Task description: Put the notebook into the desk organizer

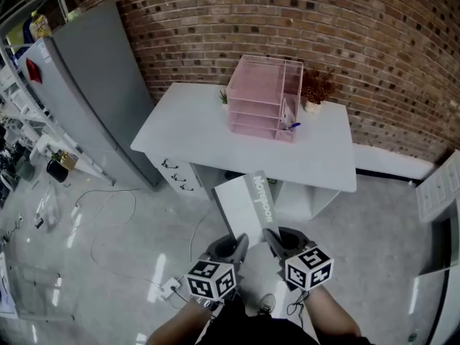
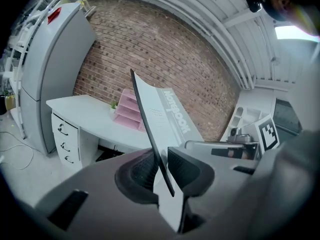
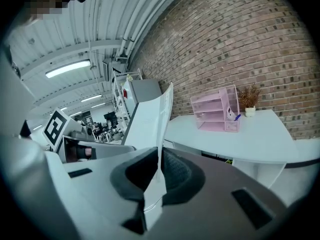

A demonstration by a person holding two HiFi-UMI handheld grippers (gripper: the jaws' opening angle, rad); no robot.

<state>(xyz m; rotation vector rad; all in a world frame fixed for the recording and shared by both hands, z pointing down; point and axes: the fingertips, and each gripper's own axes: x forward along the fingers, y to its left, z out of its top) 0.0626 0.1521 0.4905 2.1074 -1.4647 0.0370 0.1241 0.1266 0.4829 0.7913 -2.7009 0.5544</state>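
The left gripper (image 1: 231, 249) and right gripper (image 1: 277, 241) both clench the thin white notebook (image 1: 246, 205); its long axis points to the pink plastic tiered organizer (image 1: 262, 95) at upper centre

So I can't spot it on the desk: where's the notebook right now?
Head view, low centre: the notebook is held aloft by the left gripper and right gripper, short of the white desk with the pink organizer.
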